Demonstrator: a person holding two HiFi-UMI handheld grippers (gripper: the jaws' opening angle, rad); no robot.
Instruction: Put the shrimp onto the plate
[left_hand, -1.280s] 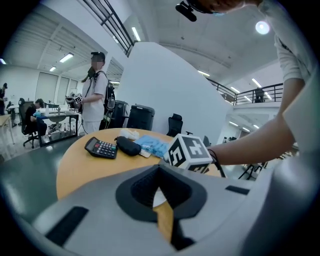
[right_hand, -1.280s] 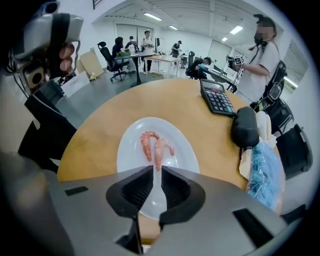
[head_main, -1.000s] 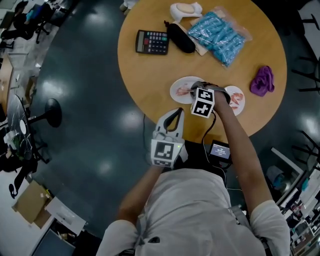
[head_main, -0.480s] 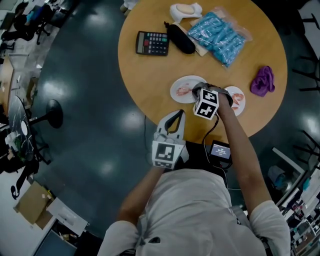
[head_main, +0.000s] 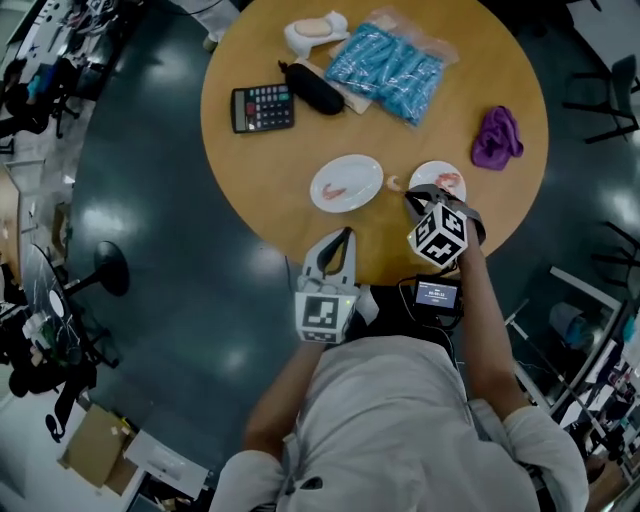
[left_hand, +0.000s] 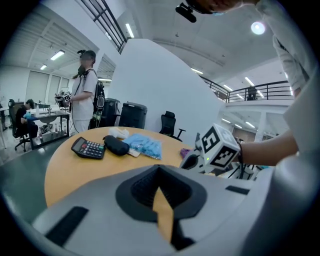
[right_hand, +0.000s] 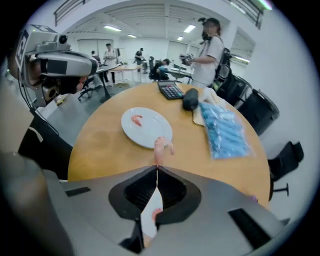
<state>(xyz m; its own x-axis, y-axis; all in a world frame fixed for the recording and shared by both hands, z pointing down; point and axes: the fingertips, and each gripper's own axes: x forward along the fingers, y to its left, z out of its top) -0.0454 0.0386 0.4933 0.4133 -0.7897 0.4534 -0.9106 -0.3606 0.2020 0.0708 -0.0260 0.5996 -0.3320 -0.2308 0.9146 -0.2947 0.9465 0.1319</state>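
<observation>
Pinching a shrimp (right_hand: 160, 149) by one end, your right gripper (right_hand: 156, 169) has its jaws pressed together on it, and the rest of the pink body sticks out past the tips.

Agreed. You are holding that shrimp just beside the near rim of the white plate (right_hand: 150, 131), not on it. From your head view it sits between that plate and the second plate (head_main: 428, 175), over bare wood of the table (head_main: 270, 170). I cannot tell whether it touches the wood.

You already have another shrimp (right_hand: 136, 119) lying on the white plate, toward its far side.

Yes, and the second plate holds pink pieces (head_main: 450, 181) too, with your right gripper partly covering its near edge. What about your other hand?

Your left gripper (left_hand: 159, 169) has its jaws together with nothing between them. You hold it at the near edge of the table, in front of your body, pointing across the top and well apart from both plates.

Further back on your table you have a calculator (head_main: 262, 107), with a black case (head_main: 313, 88) just beside it and a blue bag (head_main: 385, 68) next along. A purple cloth (head_main: 497, 137) lies by itself near the right edge.
</observation>
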